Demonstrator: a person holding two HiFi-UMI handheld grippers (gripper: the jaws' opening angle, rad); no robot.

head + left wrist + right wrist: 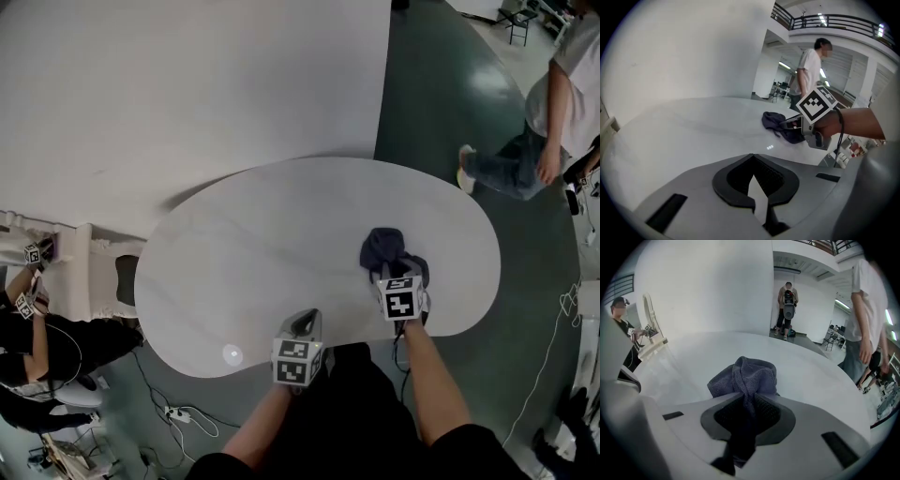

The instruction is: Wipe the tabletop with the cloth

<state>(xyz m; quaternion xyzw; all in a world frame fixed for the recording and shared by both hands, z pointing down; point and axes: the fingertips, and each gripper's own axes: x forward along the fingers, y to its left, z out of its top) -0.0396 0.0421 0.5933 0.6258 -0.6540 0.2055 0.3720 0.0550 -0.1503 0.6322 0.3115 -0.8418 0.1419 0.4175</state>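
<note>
Worktop: a white, kidney-shaped worktop [244,234] fills the middle of the head view.
Cloth: the dark blue-grey cloth [384,249] lies bunched in a heap on the worktop, right of centre and close to the near edge.
Right gripper: the right gripper [397,274] has its fingers pinched on a fold of the cloth (the rest of the heap bulges out ahead of them).
Left gripper: the left gripper [302,326] sits at the near edge, lower centre of the frame, left of the cloth and apart from it. Its fingers meet at the tips with nothing between them.
Beyond the worktop: a big white wall panel [187,84] stands in the upper left, right up against the far edge.
Passer-by: a person in a white shirt and jeans [539,131] walks by at the upper right on the grey-green floor [441,103], well apart from the worktop.
Left side: another person [28,328] is at the lower left beside a white stand.
Floor clutter: cables [178,412] trail below the worktop's left end.
</note>
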